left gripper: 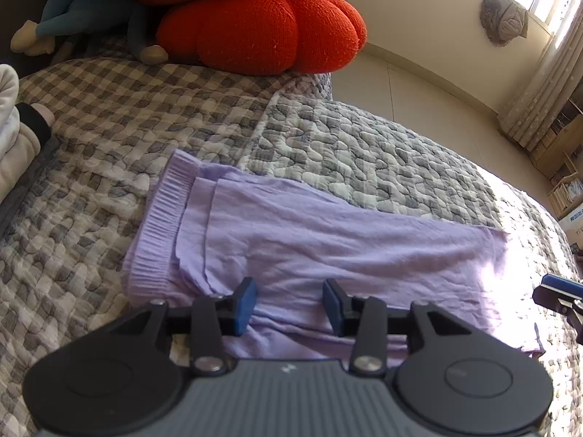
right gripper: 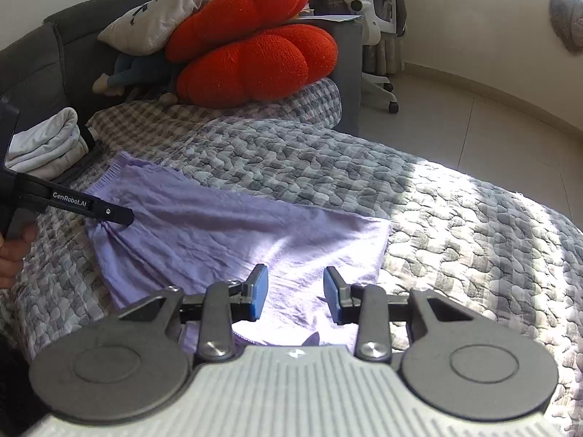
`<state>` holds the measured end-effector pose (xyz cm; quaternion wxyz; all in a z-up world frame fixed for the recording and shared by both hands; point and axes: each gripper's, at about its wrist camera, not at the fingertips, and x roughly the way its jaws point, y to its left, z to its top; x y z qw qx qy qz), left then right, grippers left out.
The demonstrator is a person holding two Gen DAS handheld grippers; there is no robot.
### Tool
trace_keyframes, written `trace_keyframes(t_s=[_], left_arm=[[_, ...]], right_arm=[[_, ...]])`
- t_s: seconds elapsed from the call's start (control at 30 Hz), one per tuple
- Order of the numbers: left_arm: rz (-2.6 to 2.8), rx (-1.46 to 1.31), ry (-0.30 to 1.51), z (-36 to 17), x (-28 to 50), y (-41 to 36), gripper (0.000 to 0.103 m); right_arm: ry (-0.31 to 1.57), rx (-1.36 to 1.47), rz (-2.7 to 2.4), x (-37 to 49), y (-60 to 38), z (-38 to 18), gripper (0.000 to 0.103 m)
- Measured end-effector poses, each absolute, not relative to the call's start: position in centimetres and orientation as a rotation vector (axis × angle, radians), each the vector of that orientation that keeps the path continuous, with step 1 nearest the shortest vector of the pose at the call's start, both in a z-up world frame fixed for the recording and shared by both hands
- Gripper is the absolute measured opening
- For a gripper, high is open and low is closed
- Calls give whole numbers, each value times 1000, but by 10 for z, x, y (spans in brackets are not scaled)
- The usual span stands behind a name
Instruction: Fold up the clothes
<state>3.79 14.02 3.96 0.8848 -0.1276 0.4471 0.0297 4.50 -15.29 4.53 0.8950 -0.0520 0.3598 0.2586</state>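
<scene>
A lilac garment (left gripper: 328,240) with a ribbed band at its far left lies folded and flat on the quilted bed cover; it also shows in the right wrist view (right gripper: 233,229). My left gripper (left gripper: 289,304) is open and empty, just above the garment's near edge, toward the ribbed end. My right gripper (right gripper: 296,293) is open and empty over the garment's near right part. The right gripper's tip shows at the right edge of the left wrist view (left gripper: 557,293). The left gripper's finger (right gripper: 91,209) shows over the garment's left side in the right wrist view.
The grey checked quilt (right gripper: 455,225) covers the bed. Red knitted cushions (right gripper: 255,62), a grey pillow (right gripper: 164,14) and a soft toy (left gripper: 69,22) lie at the head. Folded white clothes (right gripper: 47,145) sit at the left. Floor and an office chair (right gripper: 379,36) lie beyond the bed's far edge.
</scene>
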Motion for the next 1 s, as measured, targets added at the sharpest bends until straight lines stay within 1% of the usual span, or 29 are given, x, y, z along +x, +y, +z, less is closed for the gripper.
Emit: trace_keyframes(t_s=[0.07,0.17,0.2,0.37,0.47,0.53,0.63,0.7,0.83,0.97,1.0], left_arm=[[57,-275,930,39,38,142,43],[54,-271,931,39,38,142,43],[54,-265,931,38,37,141,43],[48,-240,935,38,37,138,46],[41,-248,937,38,36,138,49],[39,-247,939,38,36,137,50],[36,-250,942,39,36,136,52],[35,-254,944,40,36,136,53],[22,-265,948,40,36,137,58],[19,-271,955,39,37,139,58],[18,-272,956,39,37,139,58]], right_arm=[[761,-126,536,47,-149,41,38],[878,-246,551,48,-136,21,38],[886,-293,559,46,-133,19,39],[949,-356,603,42,-145,23,40],[954,-349,621,39,-154,21,41],[950,-355,614,38,-154,22,42],[942,-368,600,36,-151,25,47],[914,-356,589,36,-149,28,47],[824,-323,627,29,-138,36,47],[833,-371,664,27,-122,26,48],[841,-384,664,28,-122,21,50]])
